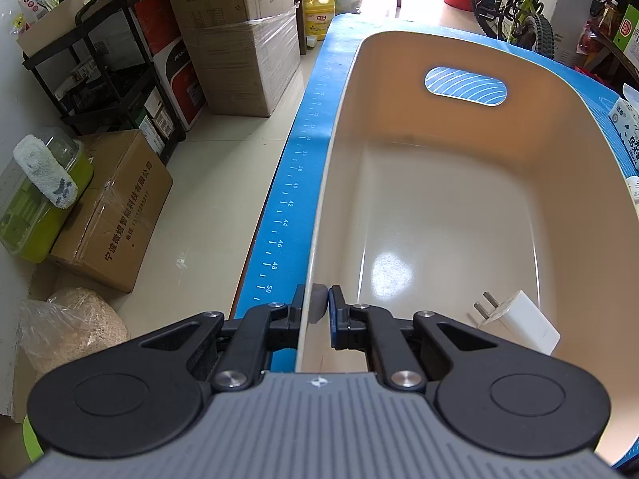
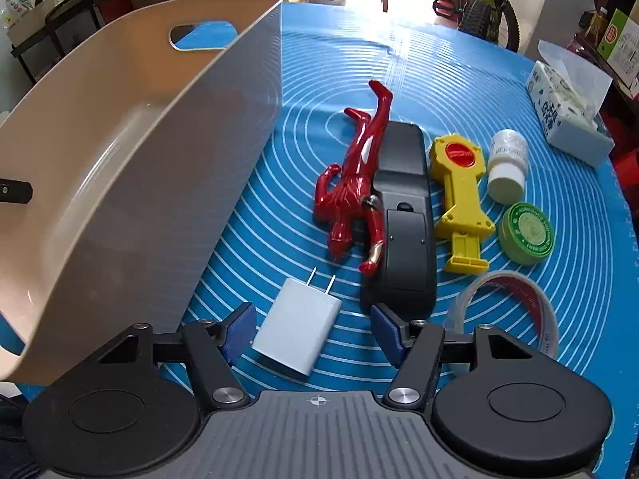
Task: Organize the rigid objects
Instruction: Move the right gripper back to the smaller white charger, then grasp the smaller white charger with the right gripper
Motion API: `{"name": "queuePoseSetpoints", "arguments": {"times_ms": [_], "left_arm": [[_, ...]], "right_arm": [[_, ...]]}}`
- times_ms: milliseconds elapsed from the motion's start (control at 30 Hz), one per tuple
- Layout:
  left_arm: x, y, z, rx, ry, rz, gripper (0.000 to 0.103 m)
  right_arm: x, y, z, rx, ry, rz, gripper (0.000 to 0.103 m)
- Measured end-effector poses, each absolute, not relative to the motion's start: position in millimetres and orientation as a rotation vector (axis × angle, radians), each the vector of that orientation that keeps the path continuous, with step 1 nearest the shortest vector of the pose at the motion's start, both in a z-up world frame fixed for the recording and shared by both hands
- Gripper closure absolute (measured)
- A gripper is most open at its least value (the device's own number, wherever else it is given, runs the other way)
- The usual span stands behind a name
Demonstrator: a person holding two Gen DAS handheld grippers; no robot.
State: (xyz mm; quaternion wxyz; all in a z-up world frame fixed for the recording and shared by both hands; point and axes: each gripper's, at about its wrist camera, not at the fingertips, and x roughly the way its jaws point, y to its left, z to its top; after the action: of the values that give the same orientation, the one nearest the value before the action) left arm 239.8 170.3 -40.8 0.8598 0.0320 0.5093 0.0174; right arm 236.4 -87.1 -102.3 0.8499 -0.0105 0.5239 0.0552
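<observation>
White plastic plug charger lies between wide-open right gripper jaws, prongs pointing away; left gripper clamps beige plastic basket rim.

Bin wall blocks left; open mat lies beside the figure.

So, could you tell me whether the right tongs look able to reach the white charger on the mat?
Probably yes: the right tongs stand open with the white charger between them, nothing blocking.
</observation>
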Motion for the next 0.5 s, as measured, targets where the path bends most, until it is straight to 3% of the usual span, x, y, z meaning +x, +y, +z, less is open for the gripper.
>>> {"name": "queuePoseSetpoints", "arguments": {"times_ms": [367, 500], "left_arm": [[240, 169, -41, 0.068, 1.069, 0.037, 0.091], [240, 170, -41, 0.068, 1.069, 0.038, 0.091]], "right_arm": [[233, -78, -112, -0.04, 1.072, 0.08, 0.035], [230, -73, -111, -0.049, 1.06, 0.093, 0.052]]}}
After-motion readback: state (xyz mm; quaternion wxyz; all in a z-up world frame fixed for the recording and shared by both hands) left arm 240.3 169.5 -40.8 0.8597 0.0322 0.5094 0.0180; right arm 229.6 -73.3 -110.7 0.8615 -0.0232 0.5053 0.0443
